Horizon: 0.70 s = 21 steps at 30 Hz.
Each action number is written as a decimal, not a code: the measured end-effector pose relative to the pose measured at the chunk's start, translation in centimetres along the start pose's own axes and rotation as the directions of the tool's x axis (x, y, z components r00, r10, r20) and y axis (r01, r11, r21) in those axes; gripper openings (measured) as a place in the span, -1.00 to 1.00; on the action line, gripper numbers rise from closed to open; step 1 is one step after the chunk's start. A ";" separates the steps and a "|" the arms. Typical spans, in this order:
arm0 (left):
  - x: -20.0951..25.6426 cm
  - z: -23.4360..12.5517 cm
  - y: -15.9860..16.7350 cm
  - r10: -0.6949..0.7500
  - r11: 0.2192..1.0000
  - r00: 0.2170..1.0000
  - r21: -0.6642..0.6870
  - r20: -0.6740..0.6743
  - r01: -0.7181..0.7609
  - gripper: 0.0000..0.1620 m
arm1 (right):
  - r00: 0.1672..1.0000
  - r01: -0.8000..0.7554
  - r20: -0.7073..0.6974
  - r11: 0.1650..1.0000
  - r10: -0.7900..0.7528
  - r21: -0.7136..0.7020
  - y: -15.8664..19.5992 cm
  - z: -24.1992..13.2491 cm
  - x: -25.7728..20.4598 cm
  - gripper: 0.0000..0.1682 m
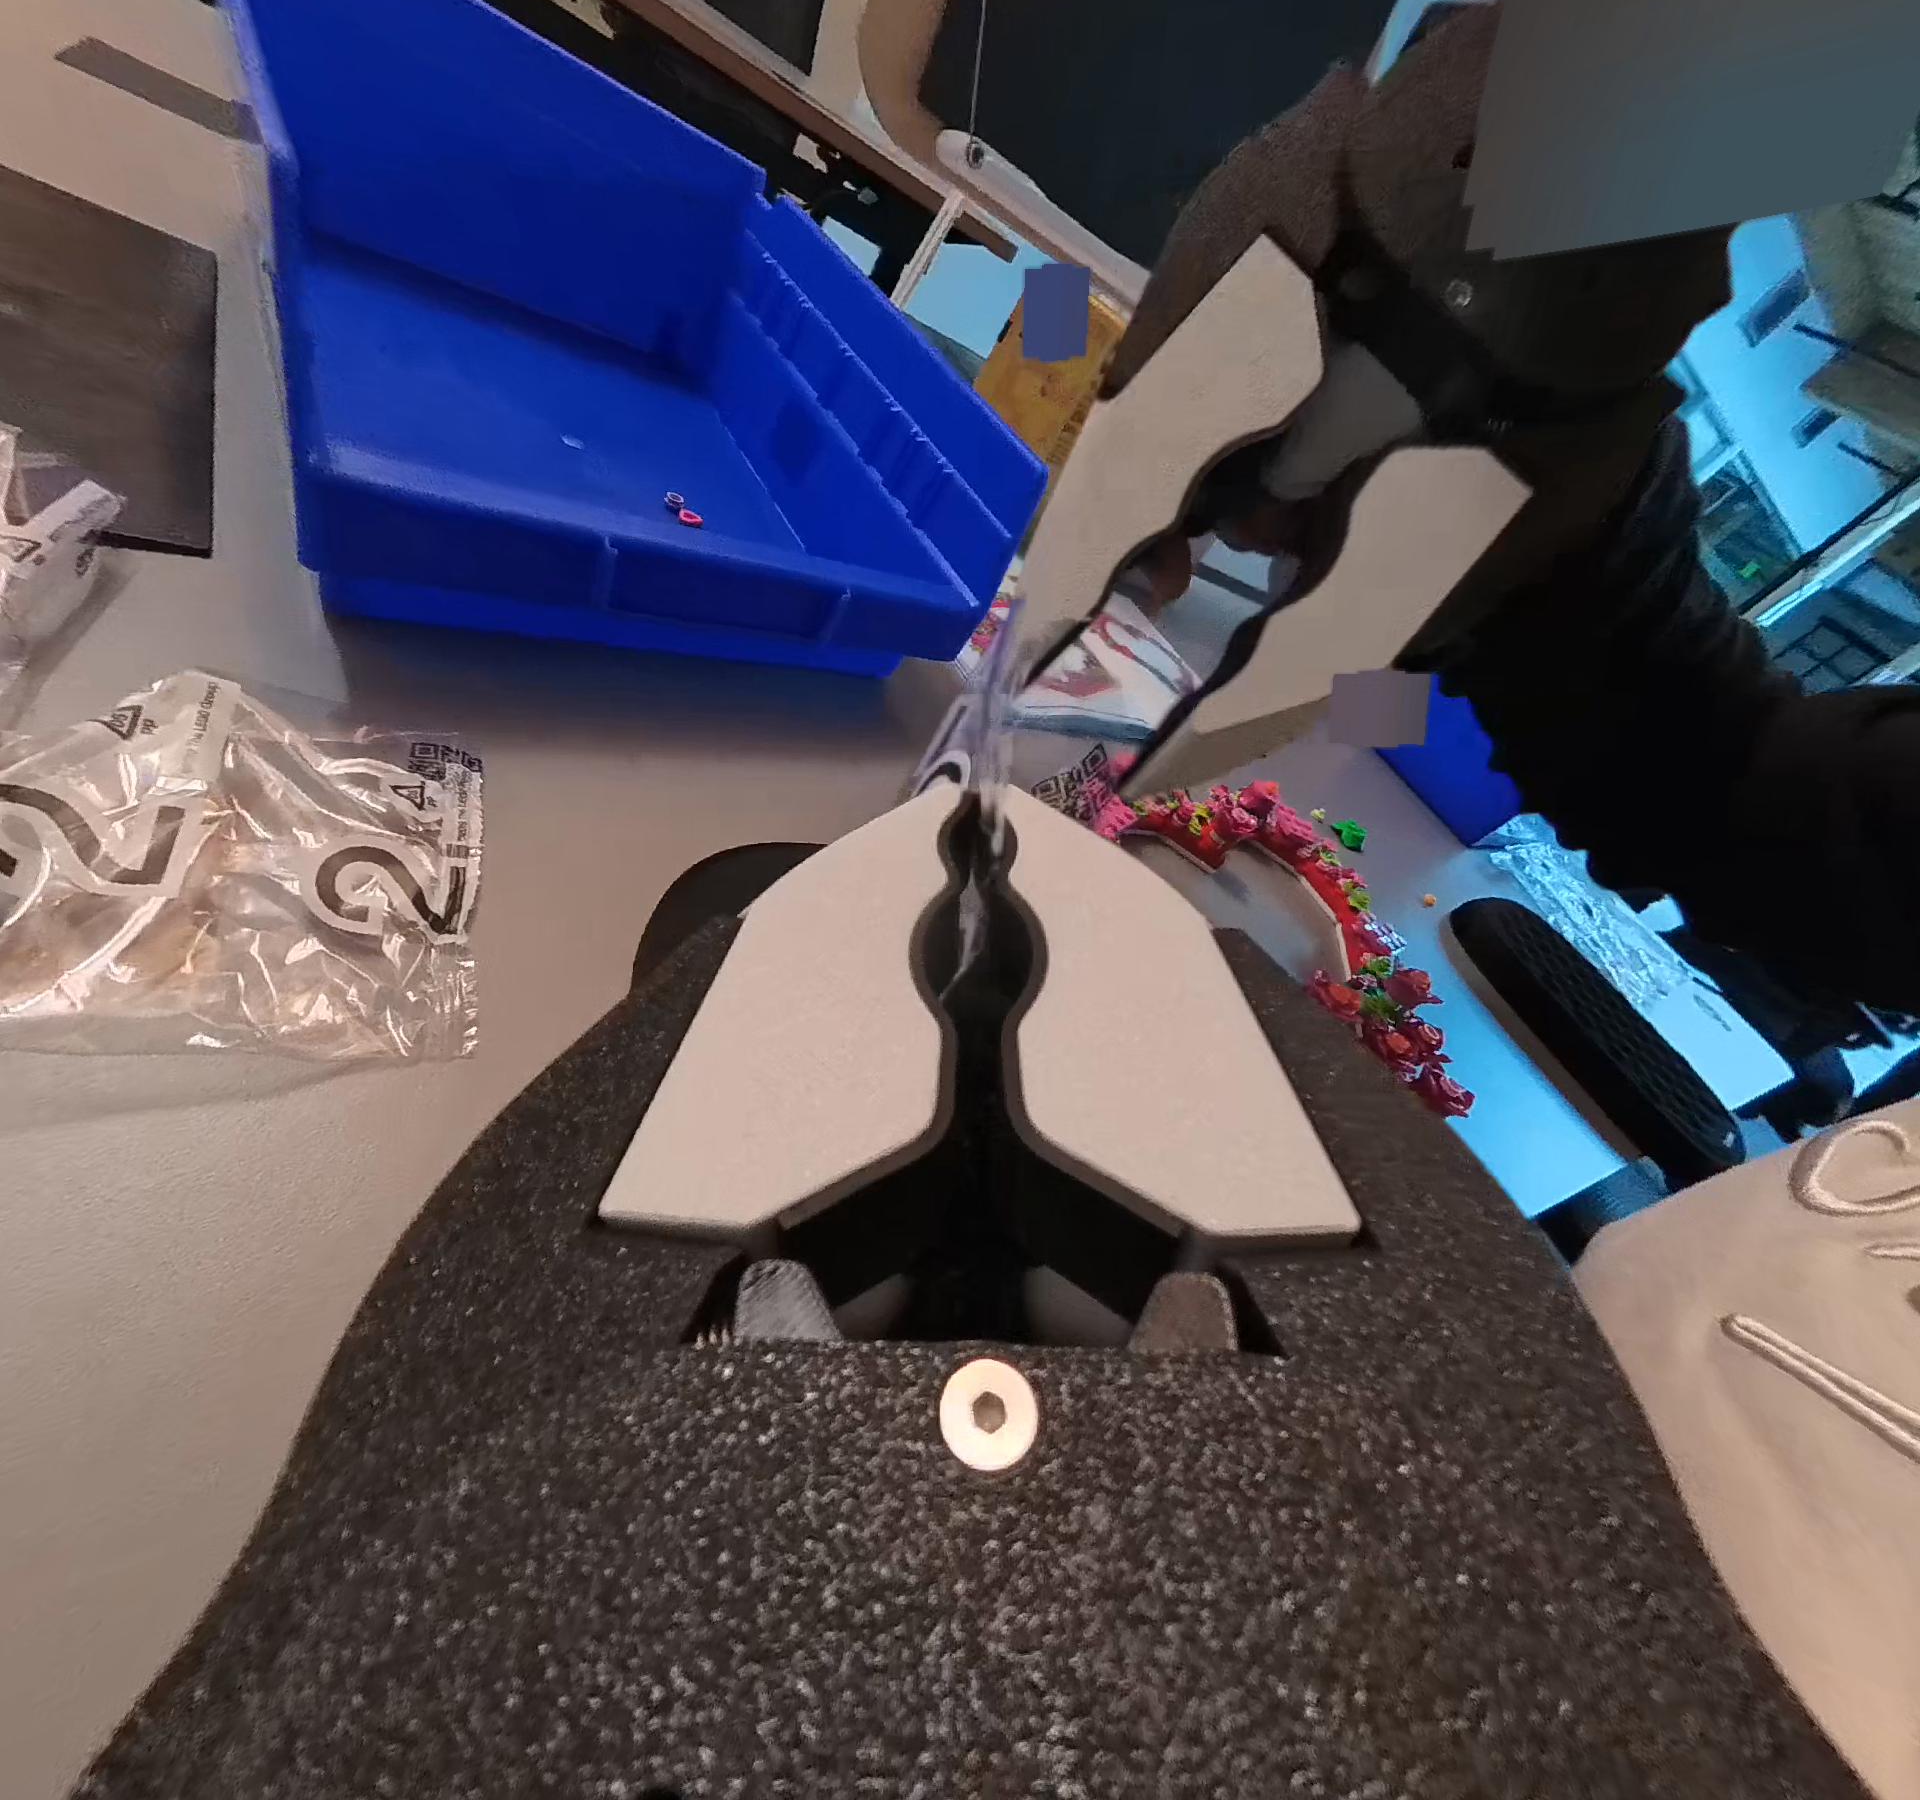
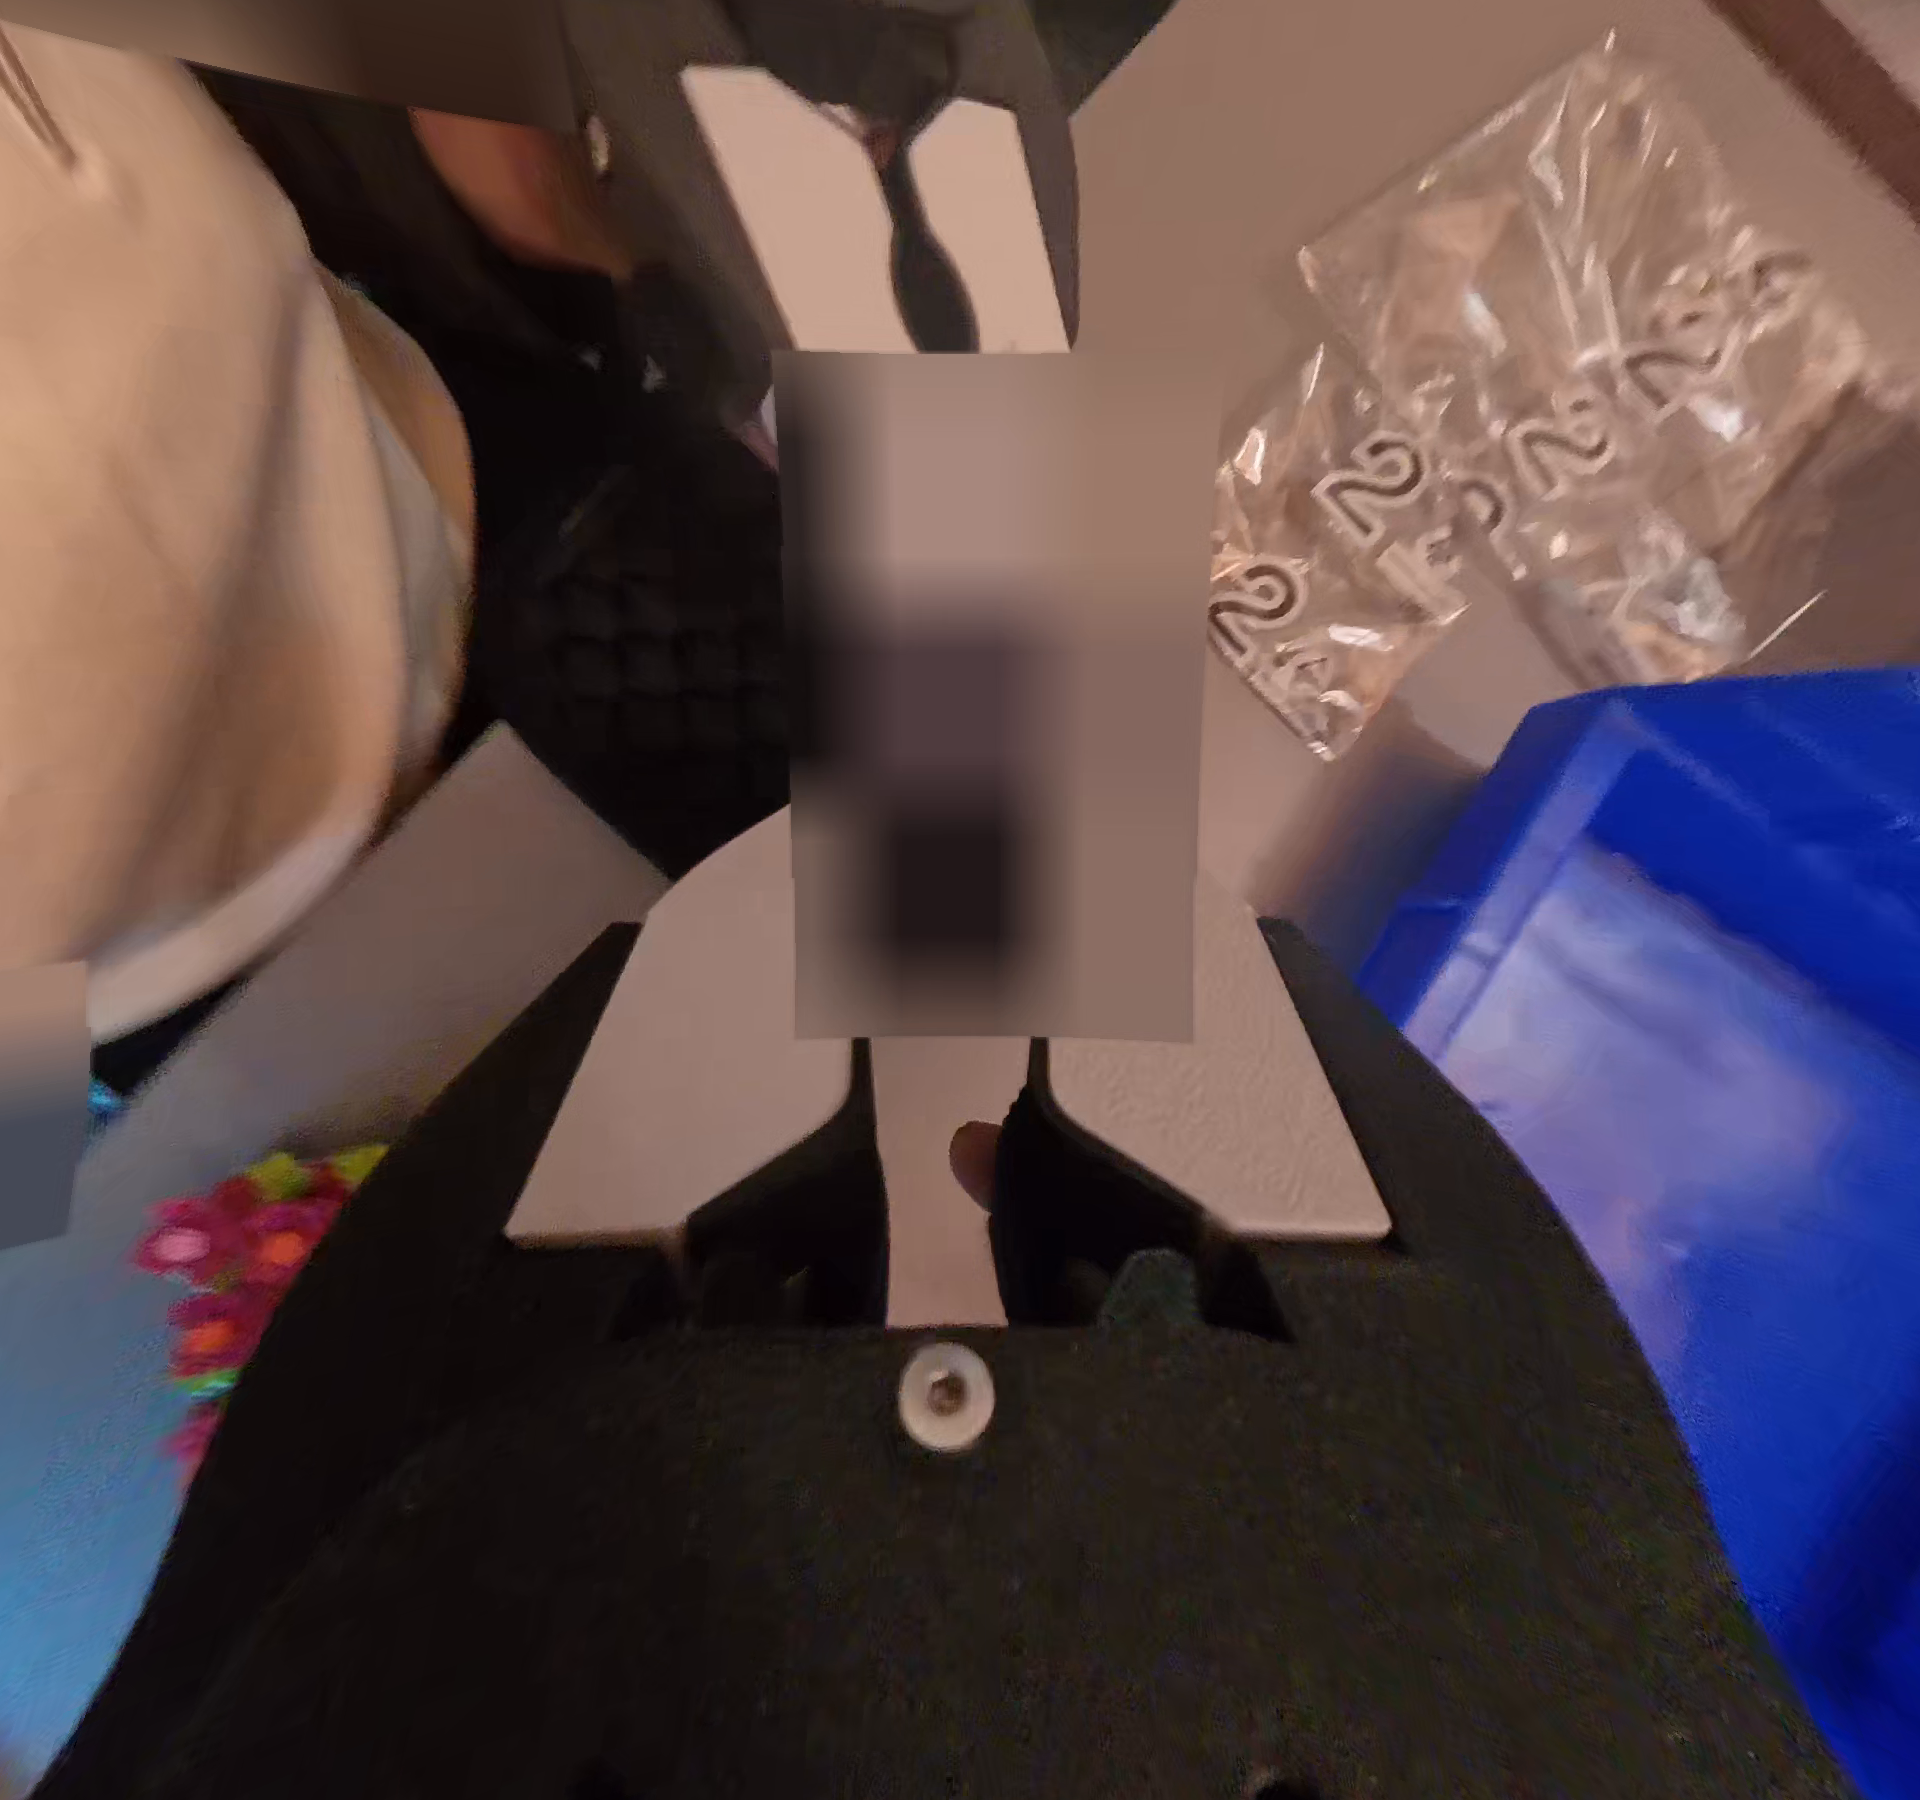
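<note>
Left wrist view — surface: a pale grey table (image 1: 644,774) carries a blue plastic bin (image 1: 582,379), crinkled clear bags (image 1: 229,867) with printed marks at the left, and a curved band of pink and red toy flowers (image 1: 1340,909) at the right.
Left wrist view — room: desks and a dark screen stand behind the bin; bright windows lie far right.
Left wrist view — bin contents: two tiny pieces (image 1: 684,509), one pink, lie on its floor.
Left wrist view — left gripper (image 1: 977,820): its grey fingers are pressed together at the tips on a thin clear plastic strip (image 1: 992,711).
Left wrist view — strip direction: its long axis runs up and away from the fingertips, toward the right gripper (image 1: 1081,701).
Left wrist view — right gripper: it hangs just above, jaws parted, one tip beside the strip; contact cannot be told.
Right wrist view — surface: the same table (image 2: 1164,223), bags (image 2: 1538,420) and bin (image 2: 1662,1075), all blurred.
Right wrist view — right gripper (image 2: 951,1075): its fingertips are hidden behind a blurred patch; the finger bases stand apart.
Right wrist view — left gripper (image 2: 914,316): it shows opposite, jaws closed.
</note>
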<state>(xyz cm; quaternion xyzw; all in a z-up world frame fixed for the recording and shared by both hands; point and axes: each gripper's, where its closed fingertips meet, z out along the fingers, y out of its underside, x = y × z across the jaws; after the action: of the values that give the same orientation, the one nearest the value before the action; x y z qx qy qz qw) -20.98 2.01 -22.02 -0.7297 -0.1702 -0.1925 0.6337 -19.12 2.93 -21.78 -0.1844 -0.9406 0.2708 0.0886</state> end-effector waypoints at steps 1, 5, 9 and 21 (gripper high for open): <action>0.0 0.0 0.0 -0.003 1.000 1.000 -0.001 -0.004 0.003 -1.00 | 0.997 0.058 -0.048 0.998 -0.059 -0.010 0.1 0.0 0.5 -0.70; 0.1 0.0 0.1 0.000 1.000 1.000 -0.008 -0.006 0.000 -1.00 | 0.961 0.226 -0.143 0.969 -0.238 -0.095 0.7 0.5 1.4 -0.82; -0.4 0.0 0.2 0.028 1.000 0.999 -0.002 0.035 -0.028 -1.00 | 0.928 0.357 -0.083 0.931 -0.363 -0.074 1.0 0.8 -0.4 -0.90; 0.5 0.5 0.9 0.091 0.993 0.996 -0.069 -0.001 -0.090 -1.00 | 1.000 0.015 -0.014 0.955 -0.020 -0.295 11.6 -3.8 14.3 -0.58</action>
<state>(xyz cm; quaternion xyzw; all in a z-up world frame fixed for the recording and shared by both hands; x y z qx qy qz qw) -20.06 2.39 -22.59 -0.7584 -0.1309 -0.1685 0.6159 -27.70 19.52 -23.91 -0.1895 -0.9713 0.1253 0.0707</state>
